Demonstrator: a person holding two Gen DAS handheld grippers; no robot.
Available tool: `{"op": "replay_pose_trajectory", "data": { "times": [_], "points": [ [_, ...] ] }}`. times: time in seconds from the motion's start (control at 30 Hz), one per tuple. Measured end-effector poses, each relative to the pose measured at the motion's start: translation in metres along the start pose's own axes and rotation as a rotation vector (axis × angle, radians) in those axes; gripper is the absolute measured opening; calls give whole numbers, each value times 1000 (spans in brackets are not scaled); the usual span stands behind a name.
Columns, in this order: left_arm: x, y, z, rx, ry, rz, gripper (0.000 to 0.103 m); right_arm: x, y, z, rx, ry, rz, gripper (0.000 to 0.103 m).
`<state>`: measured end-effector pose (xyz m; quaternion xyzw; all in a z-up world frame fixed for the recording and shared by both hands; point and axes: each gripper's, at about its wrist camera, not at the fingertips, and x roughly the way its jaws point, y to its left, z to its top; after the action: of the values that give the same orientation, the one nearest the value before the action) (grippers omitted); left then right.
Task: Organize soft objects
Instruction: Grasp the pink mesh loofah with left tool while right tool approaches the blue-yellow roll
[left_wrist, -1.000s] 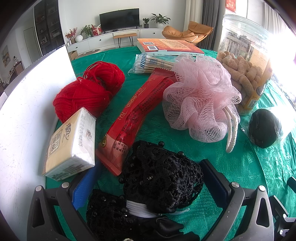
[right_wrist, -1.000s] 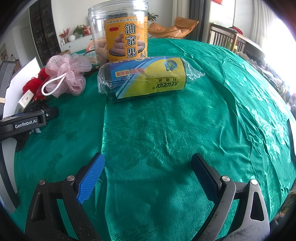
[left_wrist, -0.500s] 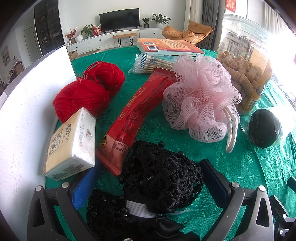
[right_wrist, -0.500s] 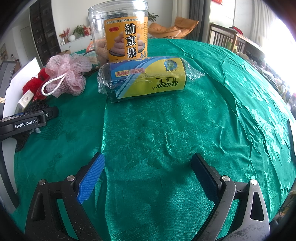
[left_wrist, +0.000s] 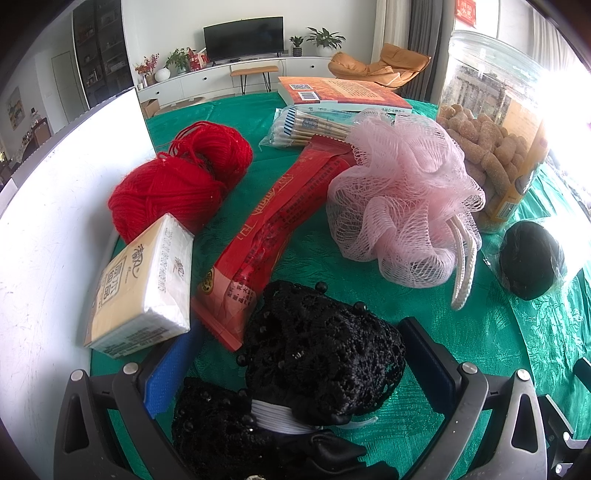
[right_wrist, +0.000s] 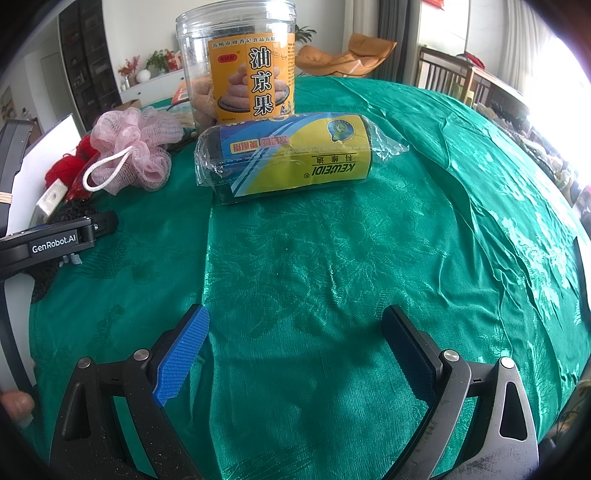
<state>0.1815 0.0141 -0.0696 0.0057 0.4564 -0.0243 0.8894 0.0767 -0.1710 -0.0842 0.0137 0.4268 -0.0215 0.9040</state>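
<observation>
A black lace hair net (left_wrist: 321, 354) with small beads lies on the green tablecloth (right_wrist: 332, 258). My left gripper (left_wrist: 299, 354) is open, one finger on each side of the net. Behind the net are a pink mesh bath pouf (left_wrist: 402, 192) with a white cord loop, a red yarn ball (left_wrist: 181, 181) and a wrapped tissue pack (left_wrist: 142, 284). My right gripper (right_wrist: 295, 343) hangs open over bare cloth with nothing between its fingers. The right wrist view shows the pouf (right_wrist: 133, 147) and yarn (right_wrist: 64, 171) at far left.
A long red packet (left_wrist: 280, 221), a bag of cotton swabs (left_wrist: 306, 127) and a book (left_wrist: 340, 94) lie behind. A clear snack jar (right_wrist: 240, 66) stands behind a wrapped roll of bags (right_wrist: 295, 158). A white board (left_wrist: 48, 221) lines the left side.
</observation>
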Motion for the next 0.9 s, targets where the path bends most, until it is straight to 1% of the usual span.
{"op": "replay_pose_trajectory", "data": {
  "times": [0.17, 0.2, 0.27, 0.3, 0.33, 0.37, 0.43, 0.47, 0.53, 0.6, 0.67, 0.77, 0.8, 0.83, 0.87, 0.9],
  "points": [
    [1, 0, 1, -17, 2, 8, 103, 0, 0, 0, 0, 0, 0, 96],
    [0, -1, 1, -16, 18, 9, 103, 0, 0, 0, 0, 0, 0, 96],
    [-5, -4, -1, 19, 121, -9, 103, 0, 0, 0, 0, 0, 0, 96],
    [-9, -5, -5, 35, 159, -11, 103, 0, 0, 0, 0, 0, 0, 96],
    [-17, -6, -11, 46, 185, -25, 103, 0, 0, 0, 0, 0, 0, 96],
    [-27, -5, -17, 54, 186, -60, 103, 0, 0, 0, 0, 0, 0, 96],
    [-51, -1, -24, 62, 153, -141, 103, 0, 0, 0, 0, 0, 0, 96],
    [-67, 3, -24, 61, 117, -181, 103, 0, 0, 0, 0, 0, 0, 96],
    [-93, 12, -17, 54, 50, -235, 103, 0, 0, 0, 0, 0, 0, 96],
    [-113, 18, 2, 39, -4, -284, 103, 0, 0, 0, 0, 0, 1, 96],
    [-116, 12, 24, 54, -10, -337, 103, 0, 0, 0, 0, 0, 1, 96],
    [-95, -18, 53, 141, 3, -358, 103, -1, -2, 0, 5, 3, 11, 96],
    [-83, -25, 59, 155, 15, -354, 103, -4, -8, 1, 35, 0, 43, 95],
    [-65, -31, 64, 156, 38, -322, 103, -8, -17, 3, 90, -12, 113, 95],
    [-54, -36, 68, 149, 55, -297, 102, -16, -33, 3, 182, -47, 238, 95],
    [-38, -37, 72, 134, 71, -278, 102, -22, -47, 3, 264, -81, 330, 94]
  ]
}}
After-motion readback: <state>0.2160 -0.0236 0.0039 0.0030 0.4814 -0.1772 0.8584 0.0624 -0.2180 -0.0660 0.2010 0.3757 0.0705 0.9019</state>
